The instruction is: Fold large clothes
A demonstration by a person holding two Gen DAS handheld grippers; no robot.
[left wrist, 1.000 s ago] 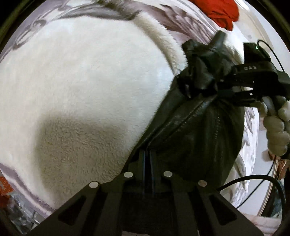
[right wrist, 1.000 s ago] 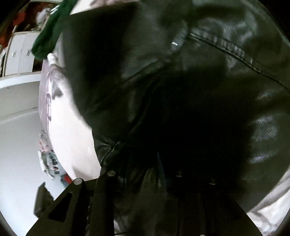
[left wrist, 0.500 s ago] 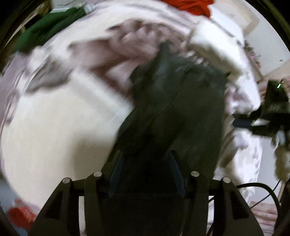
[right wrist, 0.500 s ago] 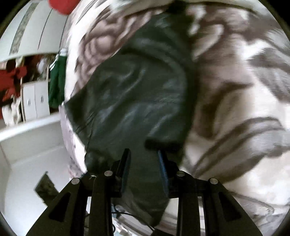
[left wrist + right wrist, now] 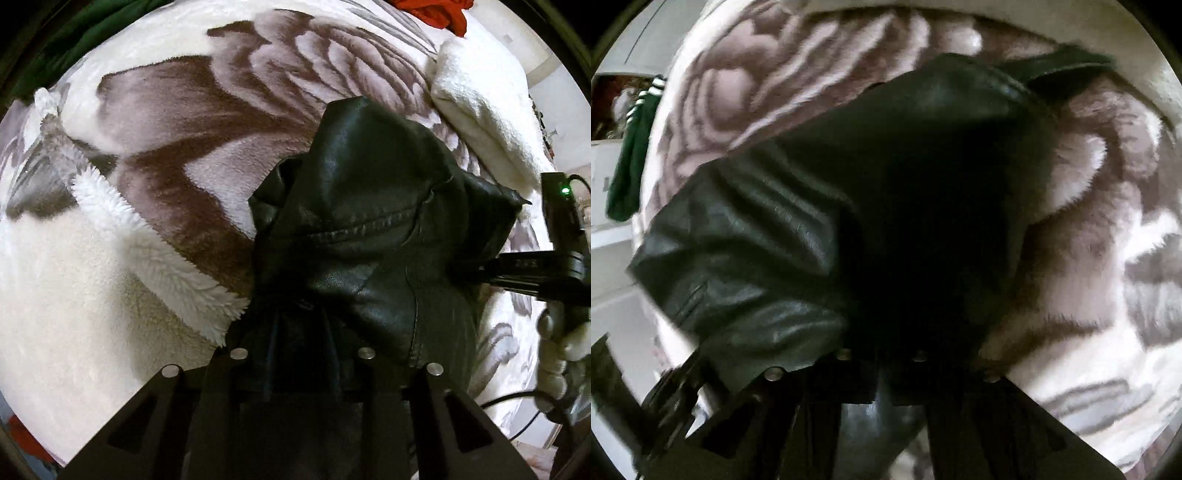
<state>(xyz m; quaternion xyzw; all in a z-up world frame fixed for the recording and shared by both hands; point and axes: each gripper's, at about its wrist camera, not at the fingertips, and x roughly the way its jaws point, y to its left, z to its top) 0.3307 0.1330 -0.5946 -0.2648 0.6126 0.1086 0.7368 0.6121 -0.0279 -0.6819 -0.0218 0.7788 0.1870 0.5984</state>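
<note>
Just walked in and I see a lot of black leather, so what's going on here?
A person holds a claw in each hand and is working on a black leather jacket lying bunched on a white and grey fleece blanket. The left claw has leather between its closing jaws. The right claw is shut on the jacket's other side. The jacket is crumpled, not yet folded.

A glossy black leather jacket [image 5: 369, 229] lies bunched before my black gripper [image 5: 299, 354], on a fleecy blanket [image 5: 192, 122] patterned with large grey-brown petals on white. A red garment [image 5: 436, 14] shows at the top edge, a dark green one with white stripes [image 5: 631, 162] at the side.
</note>
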